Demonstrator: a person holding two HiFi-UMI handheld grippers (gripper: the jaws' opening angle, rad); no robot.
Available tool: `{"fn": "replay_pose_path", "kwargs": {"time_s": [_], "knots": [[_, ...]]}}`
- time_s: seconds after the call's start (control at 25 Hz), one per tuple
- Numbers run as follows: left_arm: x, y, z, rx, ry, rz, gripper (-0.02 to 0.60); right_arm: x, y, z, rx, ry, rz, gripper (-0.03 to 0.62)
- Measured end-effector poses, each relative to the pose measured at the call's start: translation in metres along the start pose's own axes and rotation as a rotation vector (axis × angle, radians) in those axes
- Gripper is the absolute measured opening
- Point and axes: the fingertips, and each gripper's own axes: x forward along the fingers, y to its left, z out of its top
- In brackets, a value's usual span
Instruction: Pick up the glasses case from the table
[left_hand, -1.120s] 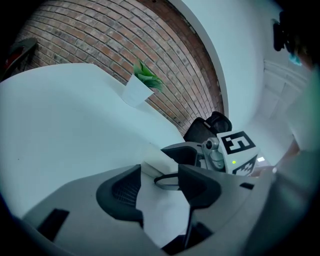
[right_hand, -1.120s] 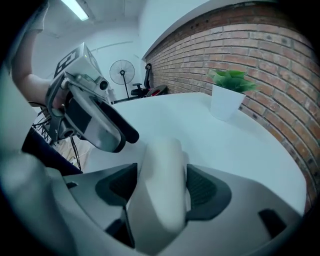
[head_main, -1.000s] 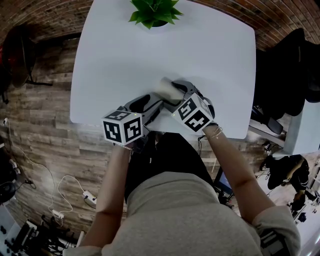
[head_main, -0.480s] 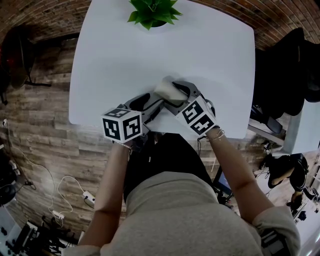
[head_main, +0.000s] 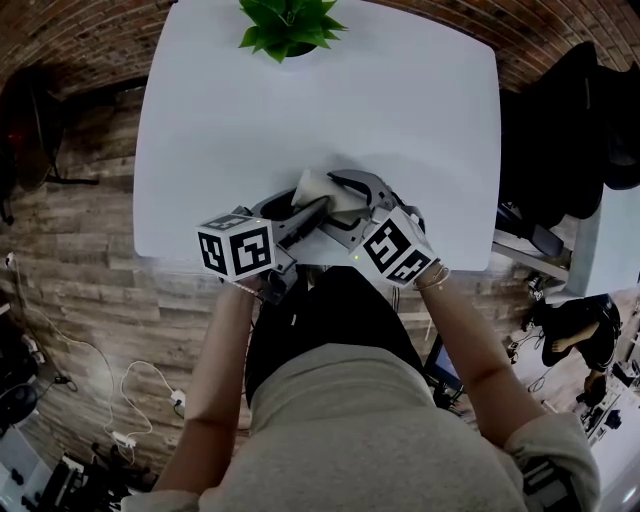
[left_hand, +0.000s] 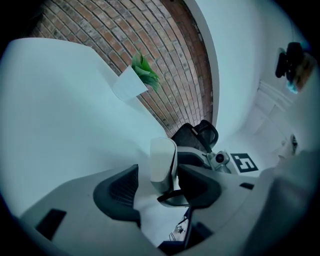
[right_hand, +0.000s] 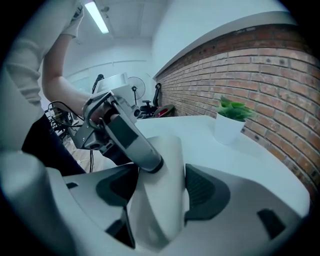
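The glasses case (head_main: 322, 188), a pale cream hard shell, hangs just above the white table (head_main: 300, 110) near its front edge. My right gripper (head_main: 340, 195) is shut on it; in the right gripper view the case (right_hand: 160, 190) fills the gap between both dark pads. My left gripper (head_main: 300, 205) comes in from the left, and one of its fingers (right_hand: 132, 142) lies across the top of the case. In the left gripper view the case (left_hand: 162, 160) stands end-on between open jaws, close to the right pad and apart from the left one.
A green plant in a white pot (head_main: 285, 25) stands at the table's far edge. A brick wall (right_hand: 260, 65) runs behind it. Dark chairs and coats (head_main: 590, 130) crowd the right side, and the wood floor (head_main: 70, 250) lies to the left.
My right gripper has lifted a little with the case in it and drawn toward the table's front edge. The left gripper has turned slightly and stayed against the case.
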Motion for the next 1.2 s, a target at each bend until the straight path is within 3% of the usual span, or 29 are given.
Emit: {"fn": "replay_pose_path", "kwargs": {"time_s": [0.2,0.36,0.96,1.2], "knots": [[0.004,-0.010,-0.002,-0.022,0.005,-0.066,0.224,-0.003,0.011,0.003,-0.056,-0.005,0.018,0.293],[0.007,-0.017,-0.006,-0.022,0.028,-0.119,0.161,-0.005,0.014,0.001,-0.057,-0.003,0.019,0.293],[-0.006,-0.028,0.007,0.096,-0.024,-0.065,0.150,-0.029,0.006,-0.005,0.048,0.012,-0.026,0.298],[-0.026,-0.042,0.024,0.142,-0.090,-0.054,0.150,-0.054,0.000,0.006,0.013,-0.004,-0.050,0.204]]}}
